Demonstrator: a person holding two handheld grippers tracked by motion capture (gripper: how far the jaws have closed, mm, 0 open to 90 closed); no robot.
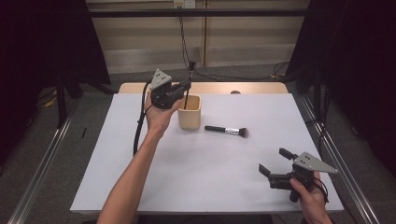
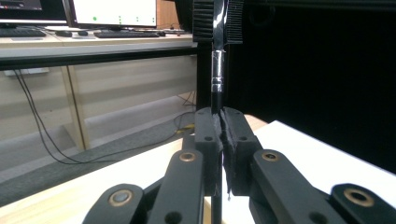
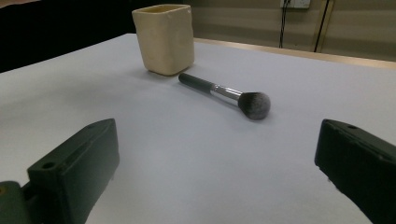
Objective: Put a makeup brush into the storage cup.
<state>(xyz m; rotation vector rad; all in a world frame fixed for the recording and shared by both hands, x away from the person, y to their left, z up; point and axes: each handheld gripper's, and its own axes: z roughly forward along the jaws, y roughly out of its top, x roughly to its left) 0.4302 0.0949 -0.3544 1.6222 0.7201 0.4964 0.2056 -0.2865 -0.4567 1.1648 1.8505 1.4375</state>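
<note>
Left claw (image 1: 187, 86) clamped on thin brush (image 1: 186, 100), held upright with its lower end inside the cup (image 1: 189, 116) at table (image 1: 187, 177) rear. Second brush (image 1: 227, 130) lies flat just right of cup. Right claw (image 1: 275, 161) open, empty, near front right corner.

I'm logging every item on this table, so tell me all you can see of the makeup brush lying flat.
The makeup brush has a slim black handle, a shiny silver ferrule and a rounded head of dark bristles that look soft. It lies flat on the white table, just beside the cream cup, its handle end towards the cup and close to its base, its bristles pointing away. Whether handle and cup touch I cannot tell. Nothing grips it; it looks whole and clean.
</note>
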